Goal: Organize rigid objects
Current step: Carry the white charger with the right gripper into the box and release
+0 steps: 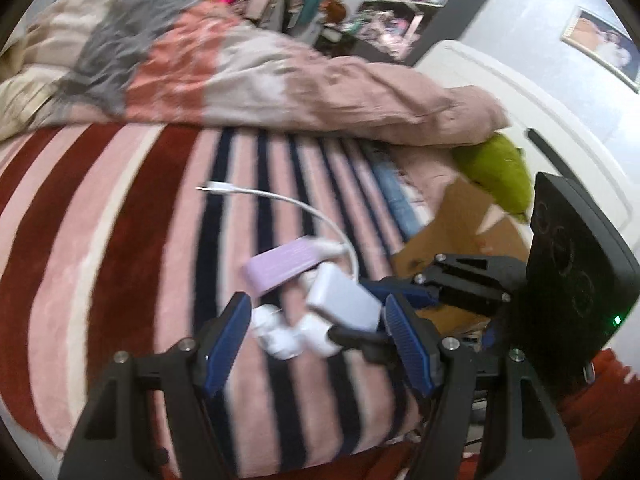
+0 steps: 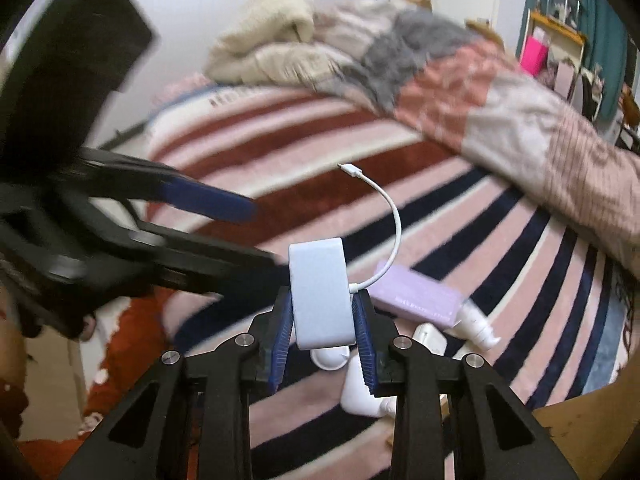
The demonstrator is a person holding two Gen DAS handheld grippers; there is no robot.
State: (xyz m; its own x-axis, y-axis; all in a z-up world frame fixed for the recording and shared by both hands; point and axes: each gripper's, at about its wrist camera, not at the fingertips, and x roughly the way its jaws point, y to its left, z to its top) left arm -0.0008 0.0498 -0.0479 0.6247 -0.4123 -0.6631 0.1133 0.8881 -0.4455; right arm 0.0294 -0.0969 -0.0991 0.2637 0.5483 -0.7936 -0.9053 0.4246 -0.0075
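Observation:
My right gripper (image 2: 322,320) is shut on a white power bank (image 2: 320,296), which stands upright between the blue pads just above the striped blanket (image 2: 360,152). A white cable (image 2: 394,216) curves from the power bank's side out over the blanket. In the left wrist view my left gripper (image 1: 316,316) is open, and the same power bank (image 1: 344,300) sits near its right finger. Below the jaws lie small white rounded items (image 1: 280,336). A lavender box (image 1: 284,266) lies just beyond them, with a white tube (image 2: 478,328) at its end.
A bunched pink, grey and cream duvet (image 1: 240,68) covers the far side of the bed. A cardboard box (image 1: 460,220) and a green plush (image 1: 500,172) sit at the bed's right edge by a white door (image 1: 520,92). Red cloth (image 2: 132,328) lies below the bed's near edge.

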